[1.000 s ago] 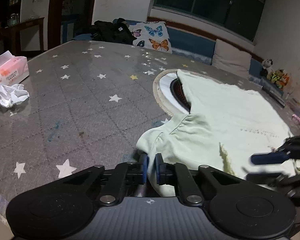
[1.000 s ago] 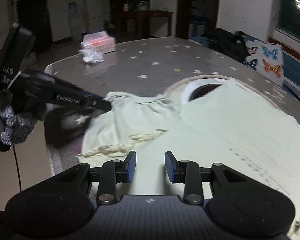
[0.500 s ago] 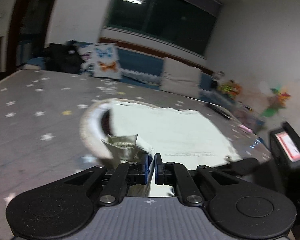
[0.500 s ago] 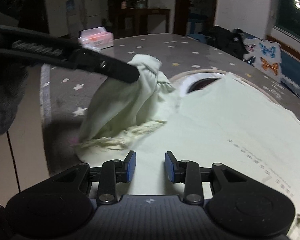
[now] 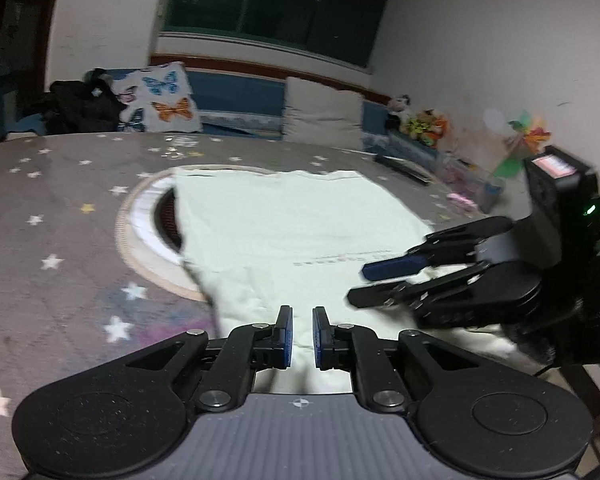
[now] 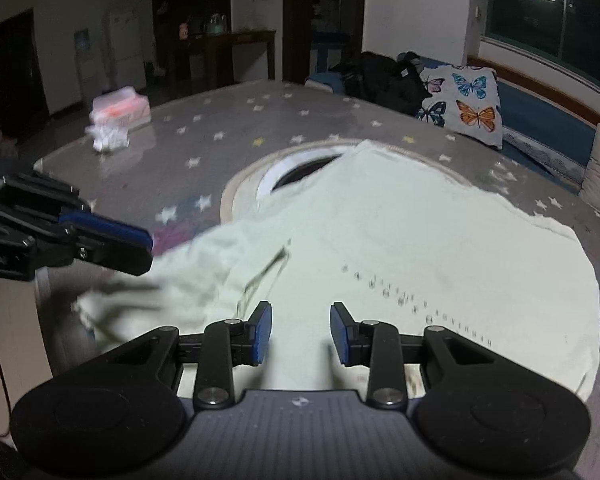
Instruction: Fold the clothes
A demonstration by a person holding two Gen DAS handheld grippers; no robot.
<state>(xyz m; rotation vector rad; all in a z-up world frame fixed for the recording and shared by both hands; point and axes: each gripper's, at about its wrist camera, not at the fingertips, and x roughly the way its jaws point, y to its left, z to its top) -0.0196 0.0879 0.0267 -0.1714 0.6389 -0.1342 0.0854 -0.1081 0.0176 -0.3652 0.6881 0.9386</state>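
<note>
A pale green garment [image 6: 400, 240] lies spread on the star-patterned counter [image 5: 52, 200], partly covering a round inset [image 6: 260, 176] at its middle. The left claw [image 5: 299, 334] hangs just above the garment's near edge, its jaws opening with a narrow gap and no cloth between them. The right claw [image 6: 300, 332] stands partly open over the fabric, gripping nothing.

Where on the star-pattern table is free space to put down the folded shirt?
Free: the wide grey stretch of the table between the pale green shirt and the tissue pack, and the strip toward the butterfly pillow. Crowded: the round mat under the shirt, and the near edge, where both grippers hover.
</note>
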